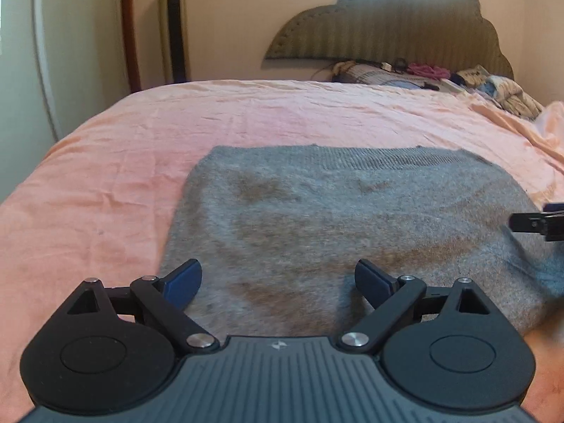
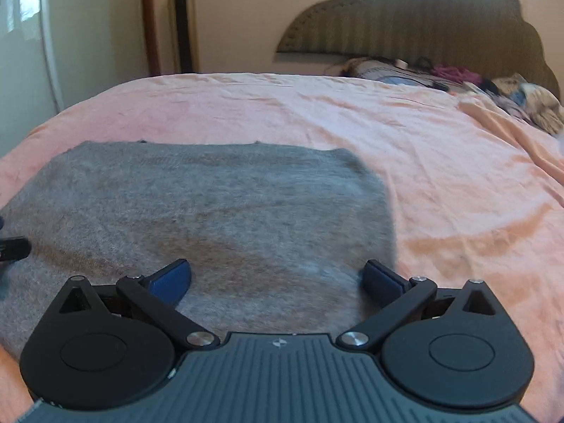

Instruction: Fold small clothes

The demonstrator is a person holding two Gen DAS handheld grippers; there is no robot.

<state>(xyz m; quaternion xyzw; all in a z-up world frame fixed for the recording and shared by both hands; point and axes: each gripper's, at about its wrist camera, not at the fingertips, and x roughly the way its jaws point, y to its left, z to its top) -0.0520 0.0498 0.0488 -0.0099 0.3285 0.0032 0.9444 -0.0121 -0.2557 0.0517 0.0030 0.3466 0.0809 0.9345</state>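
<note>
Grey knit garment (image 1: 335, 218) lies flat on the pink bedsheet (image 1: 105, 176), spread as a rough rectangle, ribbed band along the far edge. Looks like a small sweater or similar knit; which exactly, cannot tell. Laid out smooth, likely so that edges can be found and lifted cleanly for a fold

Left gripper (image 1: 278, 282): blue-padded fingers wide apart, nothing between them, sitting low over the near left part of the garment. Left pad (image 1: 183, 282) is at the garment's left border, right pad (image 1: 373, 282) over the knit itself. Whether the pads touch the cloth cannot be told

Right gripper (image 2: 278, 282): fingers likewise spread, empty, over the near right part; right pad (image 2: 384, 282) sits by the garment's right edge where a dark shadow line falls on the sheet. Each gripper's tip shows at the margin of the other's view, so the two stand side by side across the near hem

Judgement: the spread stance at both near corners suits pinching the near edge and carrying it toward the ribbed band. Fold not yet started. Thick fuzzy knit should hold a pinch, but may drag on the wrinkled sheet

Far end: striped headboard (image 1: 405, 24), heap of mixed clothes (image 1: 423, 74) beneath it, well apart from the work. Tower fan (image 1: 172, 24) by the wall
</note>
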